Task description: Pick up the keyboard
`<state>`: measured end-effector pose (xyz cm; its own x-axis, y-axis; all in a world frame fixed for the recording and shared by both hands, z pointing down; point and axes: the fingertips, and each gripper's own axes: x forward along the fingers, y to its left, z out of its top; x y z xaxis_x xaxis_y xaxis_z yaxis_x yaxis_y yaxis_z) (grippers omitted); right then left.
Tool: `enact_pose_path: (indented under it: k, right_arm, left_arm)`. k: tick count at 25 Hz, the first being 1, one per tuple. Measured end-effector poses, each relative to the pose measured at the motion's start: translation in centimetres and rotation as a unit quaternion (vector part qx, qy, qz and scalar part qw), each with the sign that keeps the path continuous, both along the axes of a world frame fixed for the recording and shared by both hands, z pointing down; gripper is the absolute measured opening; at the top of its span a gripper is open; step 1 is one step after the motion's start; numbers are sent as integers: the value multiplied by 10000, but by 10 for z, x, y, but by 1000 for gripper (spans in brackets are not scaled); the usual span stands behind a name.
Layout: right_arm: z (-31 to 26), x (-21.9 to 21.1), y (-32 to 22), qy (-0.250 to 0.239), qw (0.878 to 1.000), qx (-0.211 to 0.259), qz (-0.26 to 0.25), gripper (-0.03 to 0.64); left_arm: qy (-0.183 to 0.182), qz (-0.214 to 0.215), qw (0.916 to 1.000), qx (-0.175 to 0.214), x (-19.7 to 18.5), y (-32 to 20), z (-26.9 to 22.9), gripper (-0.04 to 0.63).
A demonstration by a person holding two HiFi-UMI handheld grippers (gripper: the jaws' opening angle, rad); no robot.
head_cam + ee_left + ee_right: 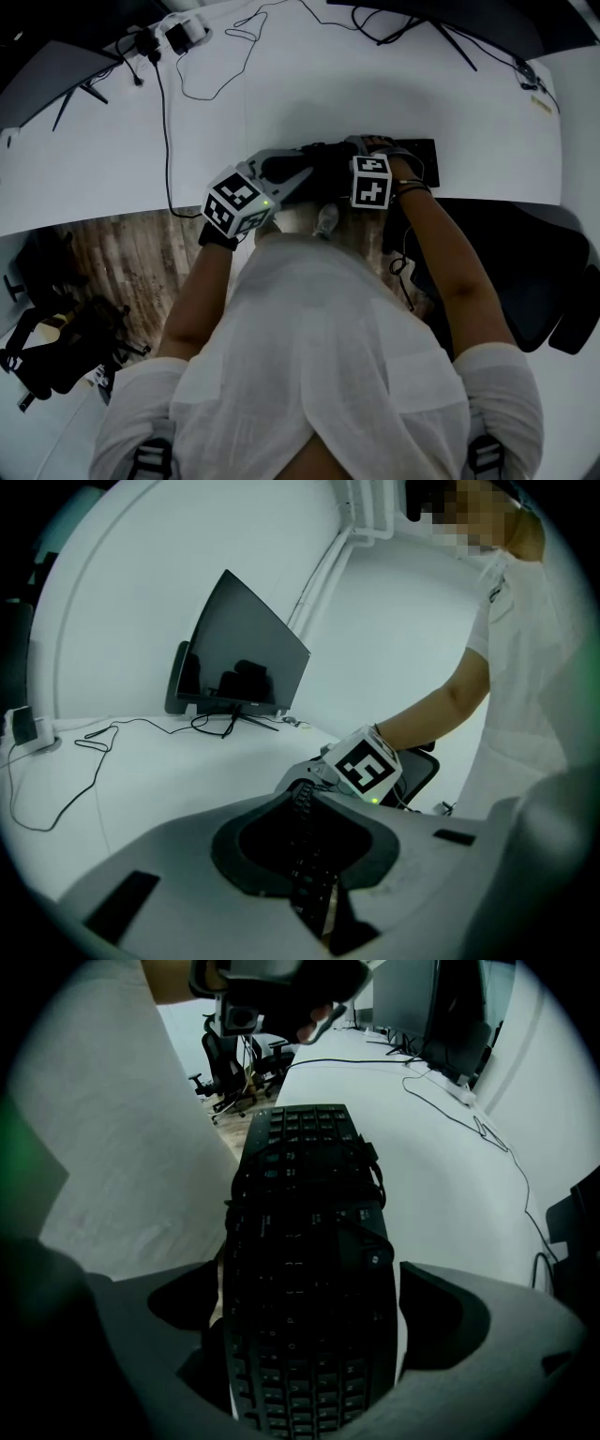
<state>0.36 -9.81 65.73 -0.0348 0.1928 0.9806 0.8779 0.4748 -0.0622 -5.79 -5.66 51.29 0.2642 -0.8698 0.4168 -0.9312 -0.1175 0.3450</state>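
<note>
Near the middle of the head view, just above the person's chest, the keyboard [323,161] is spanning the short gap between the two marker cubes, over the near edge of the white tabletop [375,84].

The left hand-held gripper [309,855] is gripping it. In the left gripper view its jaws are pressed together on the thin edge of the keyboard [302,803], which is running edge-on up the frame toward the other cube.

The right hand-held gripper [309,1335] is pointing steeply down. In the right gripper view the keyboard [305,1176] is filling the space between its jaws, with a jaw standing against each long side. It looks clamped, though a thin pale strip beside the right jaw is making the contact there less sure.

The grasp looks made at both ends. In the right gripper view the keyboard is stretching up the centre of the frame, with the person's white shirt on its left and the tabletop [441,1166] falling away on its right. It appears to be hanging off the surface, not lying flat on it. By that reading the pick-up is mostly done, and what is left is bringing the keyboard fully clear and holding it level and steady between the two grips.

A dark monitor [244,649] is standing at the upper left of the left gripper view, well apart from the work.
</note>
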Motion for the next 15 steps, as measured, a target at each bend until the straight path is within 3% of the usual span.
enact_pose_path:
  k: [2, 5, 7, 8, 10, 15]
  right_arm:
    - [-11, -1, -1, -185, 9995, -41, 251, 581]
    - [-26, 2, -7, -494, 9934, -154, 1025, 580]
    - [-35, 7, -11, -632, 9807, -387, 1811, 577]
    - [-38, 10, -13, -689, 9688, -567, 2313, 572]
    - [-44, 16, -18, -831, 9297, -966, 3456, 557]
    - [-57, 30, -36, -1101, 7905, -1723, 5774, 508]
  left_arm:
    - [-30, 45, 10000, 6, -3, -4, -3, 37]
    - [-54, 136, 9999, 38, -7, -11, -9, 37]
    - [-80, 225, 9997, 60, -7, -17, -11, 37]
    - [-94, 300, 9995, 72, -6, -20, -12, 37]
    - [-116, 536, 9984, 99, -4, -28, -15, 37]
    - [-123, 1139, 9933, 167, 1, -48, -21, 37]
